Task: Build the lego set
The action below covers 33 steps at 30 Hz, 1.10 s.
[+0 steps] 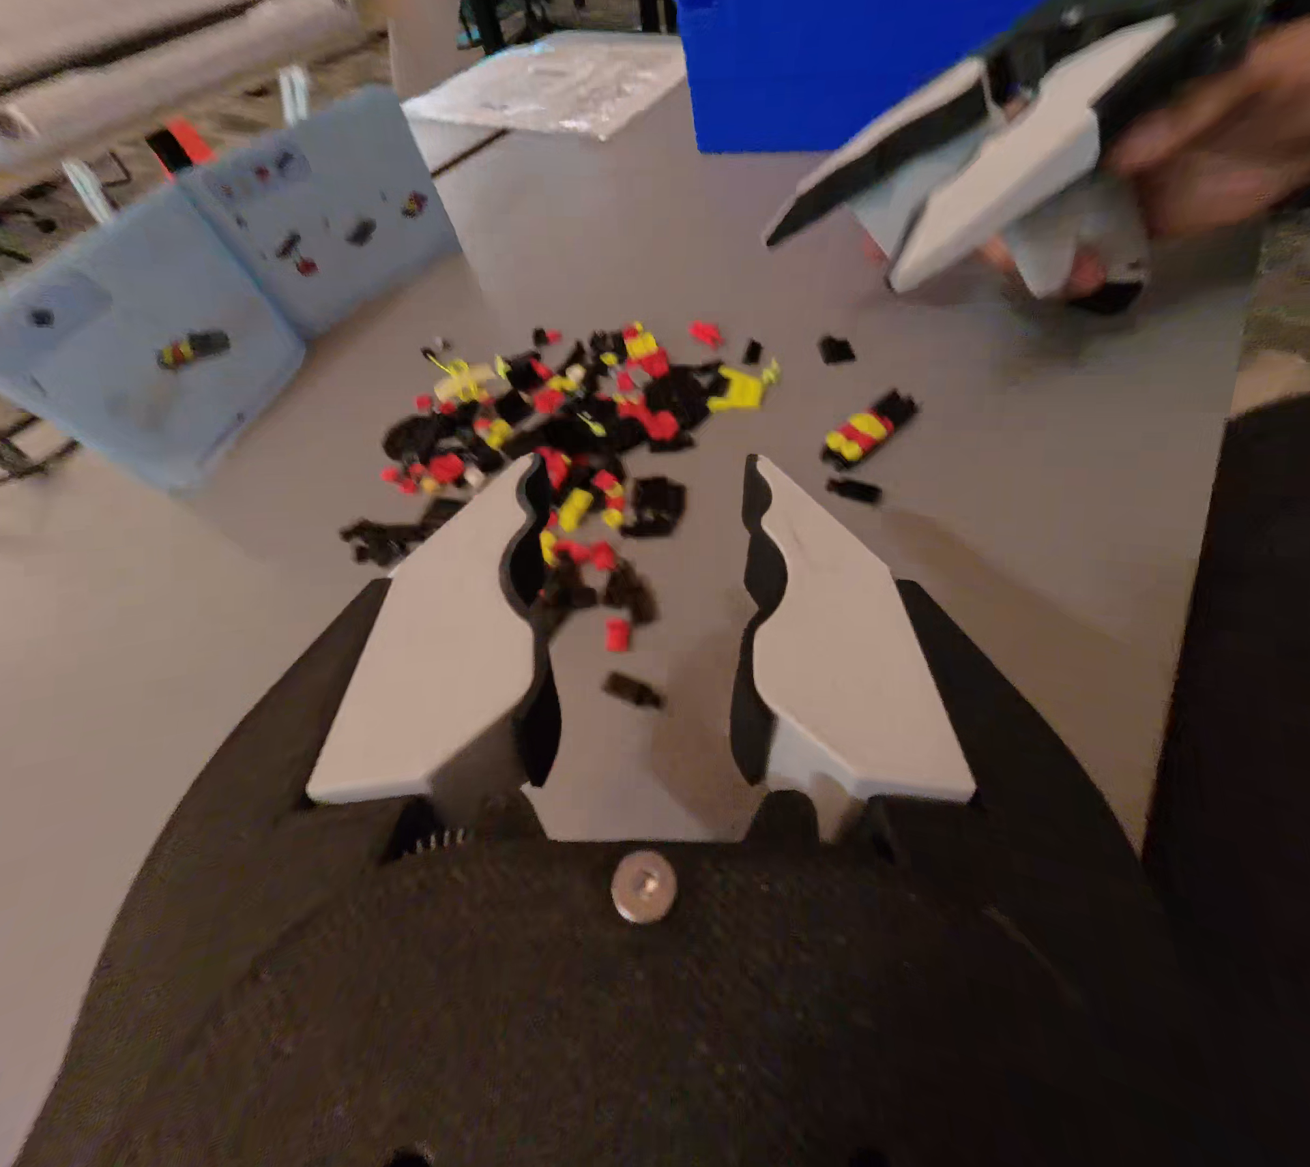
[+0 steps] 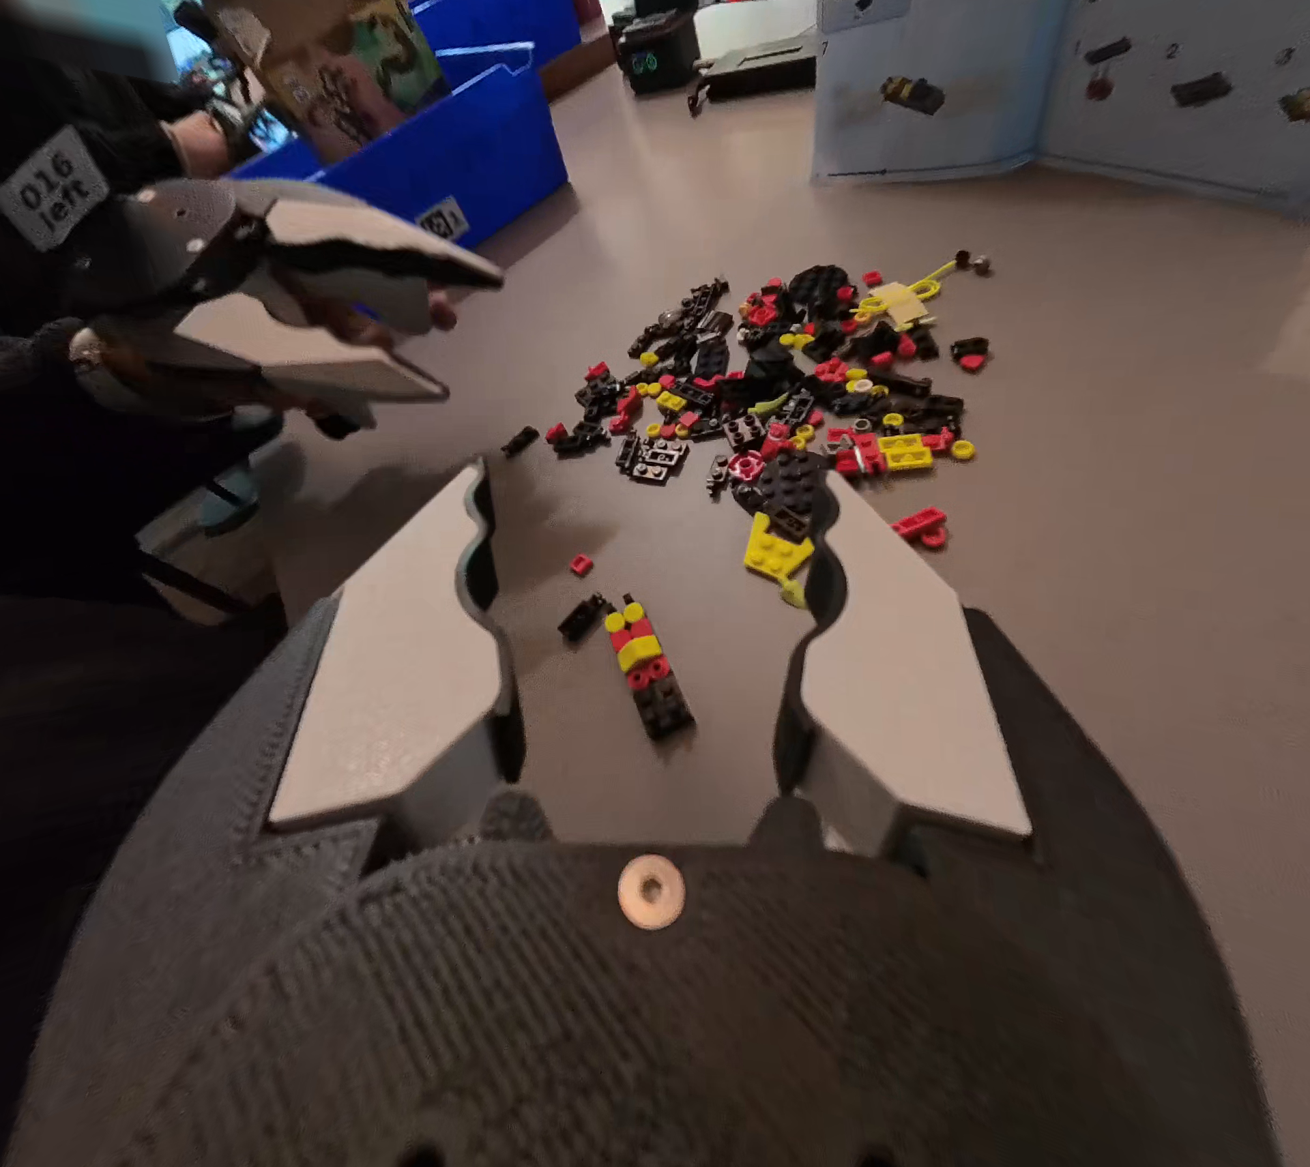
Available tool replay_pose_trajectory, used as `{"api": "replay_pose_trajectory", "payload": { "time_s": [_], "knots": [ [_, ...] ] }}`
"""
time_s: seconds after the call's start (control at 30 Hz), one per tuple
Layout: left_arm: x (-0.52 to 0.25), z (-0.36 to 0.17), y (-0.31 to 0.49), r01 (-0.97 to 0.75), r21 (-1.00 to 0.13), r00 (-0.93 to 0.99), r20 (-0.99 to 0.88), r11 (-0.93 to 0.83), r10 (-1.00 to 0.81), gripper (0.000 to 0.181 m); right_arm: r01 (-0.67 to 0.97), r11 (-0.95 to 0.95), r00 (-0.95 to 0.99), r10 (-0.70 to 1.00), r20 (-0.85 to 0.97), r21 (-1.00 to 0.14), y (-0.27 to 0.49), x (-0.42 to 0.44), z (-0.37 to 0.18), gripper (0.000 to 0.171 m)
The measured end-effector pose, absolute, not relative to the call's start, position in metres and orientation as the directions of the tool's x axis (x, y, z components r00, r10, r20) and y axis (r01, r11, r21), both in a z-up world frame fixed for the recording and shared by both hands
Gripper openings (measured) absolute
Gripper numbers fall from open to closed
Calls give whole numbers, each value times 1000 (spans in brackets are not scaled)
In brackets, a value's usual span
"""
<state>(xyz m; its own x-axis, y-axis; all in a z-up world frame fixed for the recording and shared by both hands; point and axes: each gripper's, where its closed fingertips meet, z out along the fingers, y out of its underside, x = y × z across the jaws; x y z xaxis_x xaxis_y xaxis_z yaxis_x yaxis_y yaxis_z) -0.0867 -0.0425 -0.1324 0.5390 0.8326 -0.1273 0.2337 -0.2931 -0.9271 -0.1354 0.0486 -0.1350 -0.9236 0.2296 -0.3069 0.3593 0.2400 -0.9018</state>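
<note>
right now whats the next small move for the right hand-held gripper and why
Probably lower the right hand-held gripper onto the small built assembly and close on it. Its jaws stand open and empty, the assembly lies apart from the loose brick pile, directly between the fingers, so a short descent should reach it.

Before you lies the grey tabletop [image 2: 1063,353]. At its middle sits a loose pile of black, red and yellow lego pieces [image 2: 780,382]. Apart from the pile, on your near side, rests a small partly built assembly [image 2: 648,665] of black, red and yellow bricks, with a short black piece [image 2: 581,617] just beside it. An open instruction booklet [image 2: 1063,49] stands on the far edge. A blue bin [image 1: 886,27] and a clear plastic bag [image 1: 546,91] also rest there.
</note>
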Motion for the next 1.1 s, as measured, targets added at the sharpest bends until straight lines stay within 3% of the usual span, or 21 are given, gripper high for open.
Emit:
{"api": "replay_pose_trajectory", "payload": {
  "time_s": [0.2, 0.37, 0.63, 1.1],
  "knots": [
    [-90, -135, -6, 234, -943, 612, -47, -238, 789, 47, 169, 334, -970, 225, -96, -927, 32, -150, -152, 60],
    [-93, -157, -16, 322, -916, 604, 3, -240, 797, 55, 191, 391, -976, 174, -131, -900, 33, -144, -161, 34],
    [-103, -129, -49, 236, -962, 508, -2, -141, 861, 48, 93, 365, -989, 145, -42, -926, 36, -141, -149, 24],
    [-106, -138, -50, 262, -946, 491, -42, -193, 870, 61, 98, 387, -990, 131, -51, -917, 35, -140, -155, 25]
  ]
}}
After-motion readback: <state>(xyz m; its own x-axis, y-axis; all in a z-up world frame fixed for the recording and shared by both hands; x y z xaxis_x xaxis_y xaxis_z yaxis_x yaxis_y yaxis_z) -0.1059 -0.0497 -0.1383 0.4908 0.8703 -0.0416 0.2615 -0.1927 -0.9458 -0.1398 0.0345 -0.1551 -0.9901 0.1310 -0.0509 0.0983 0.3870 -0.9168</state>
